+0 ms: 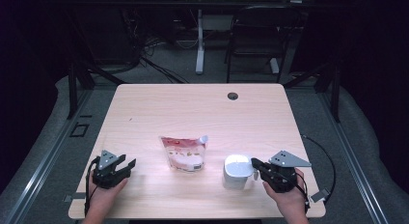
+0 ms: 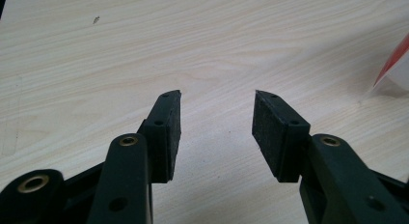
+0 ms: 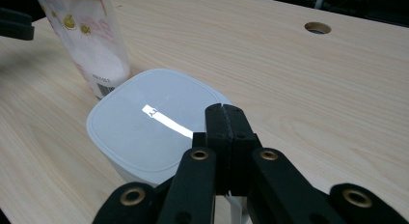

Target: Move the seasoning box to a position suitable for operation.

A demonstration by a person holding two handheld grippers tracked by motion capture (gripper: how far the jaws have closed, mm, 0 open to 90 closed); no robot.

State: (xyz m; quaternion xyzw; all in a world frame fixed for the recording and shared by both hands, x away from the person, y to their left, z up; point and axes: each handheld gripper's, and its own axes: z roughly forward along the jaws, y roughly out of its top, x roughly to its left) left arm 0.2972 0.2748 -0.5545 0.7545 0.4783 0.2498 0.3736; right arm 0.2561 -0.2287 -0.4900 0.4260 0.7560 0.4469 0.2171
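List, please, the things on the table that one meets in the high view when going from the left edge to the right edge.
left tongs → red-and-white spouted pouch → white lidded container → right tongs, shut at the container's right side

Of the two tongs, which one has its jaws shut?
The right tongs: jaws pressed together beside the white lidded container. The left tongs stand open over bare table, nothing between them.
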